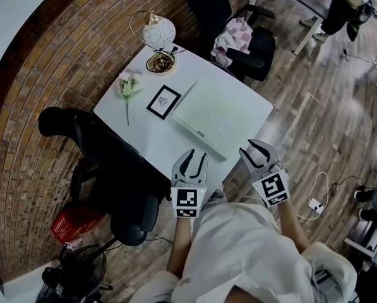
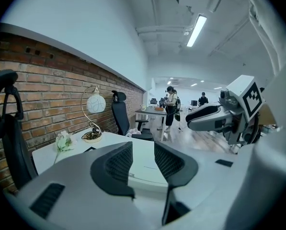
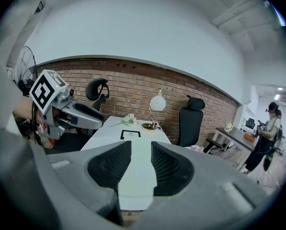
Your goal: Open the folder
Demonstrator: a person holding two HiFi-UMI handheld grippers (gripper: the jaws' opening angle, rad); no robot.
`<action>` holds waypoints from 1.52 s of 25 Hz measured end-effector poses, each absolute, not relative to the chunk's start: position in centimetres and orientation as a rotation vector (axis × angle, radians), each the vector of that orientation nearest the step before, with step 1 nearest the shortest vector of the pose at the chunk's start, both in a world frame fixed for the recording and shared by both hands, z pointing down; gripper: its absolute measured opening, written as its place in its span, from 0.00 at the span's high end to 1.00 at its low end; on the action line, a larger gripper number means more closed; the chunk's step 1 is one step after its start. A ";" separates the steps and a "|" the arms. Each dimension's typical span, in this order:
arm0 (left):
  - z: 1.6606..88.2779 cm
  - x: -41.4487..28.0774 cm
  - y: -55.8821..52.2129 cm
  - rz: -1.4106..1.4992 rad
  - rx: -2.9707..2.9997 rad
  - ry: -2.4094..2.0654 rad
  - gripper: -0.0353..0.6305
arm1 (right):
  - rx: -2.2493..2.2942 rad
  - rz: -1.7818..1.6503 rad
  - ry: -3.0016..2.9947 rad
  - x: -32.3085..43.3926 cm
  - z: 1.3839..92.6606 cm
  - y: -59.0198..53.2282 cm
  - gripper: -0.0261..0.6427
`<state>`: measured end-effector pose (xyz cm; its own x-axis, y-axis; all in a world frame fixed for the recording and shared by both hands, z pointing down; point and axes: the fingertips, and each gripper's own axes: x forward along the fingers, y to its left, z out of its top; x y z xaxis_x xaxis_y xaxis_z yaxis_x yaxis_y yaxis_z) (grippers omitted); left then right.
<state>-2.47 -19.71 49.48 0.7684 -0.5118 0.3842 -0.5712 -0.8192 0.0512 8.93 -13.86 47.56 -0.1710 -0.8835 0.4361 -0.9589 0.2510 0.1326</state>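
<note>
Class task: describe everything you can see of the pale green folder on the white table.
The folder is a pale green, flat rectangle that looks like thin, slightly see-through plastic. It is closed and lies flat on the white table, at a slant to the table's edges, on the half towards the right. Nothing rests on it, and only the table touches it.

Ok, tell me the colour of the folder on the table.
The folder is pale green, and it shows best in the head view.

I can read no text here. Print on the folder [image 1: 216, 115] is too small. The framed card [image 1: 163, 101] is illegible.
</note>
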 end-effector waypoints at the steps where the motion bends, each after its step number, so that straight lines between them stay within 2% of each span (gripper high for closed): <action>1: 49.8 -2.4 -20.0 0.540 2.793 -0.857 0.74 | 1.673 0.241 -2.100 9.0 47.8 -14.2 0.78; 19: 55.5 -0.9 -23.0 0.616 2.664 -0.840 0.74 | 1.482 0.235 -2.075 9.7 52.1 -17.7 0.78; 38: 61.3 -0.8 -22.6 0.670 2.402 -1.128 0.74 | 1.042 0.121 -2.198 10.1 57.2 -18.0 0.76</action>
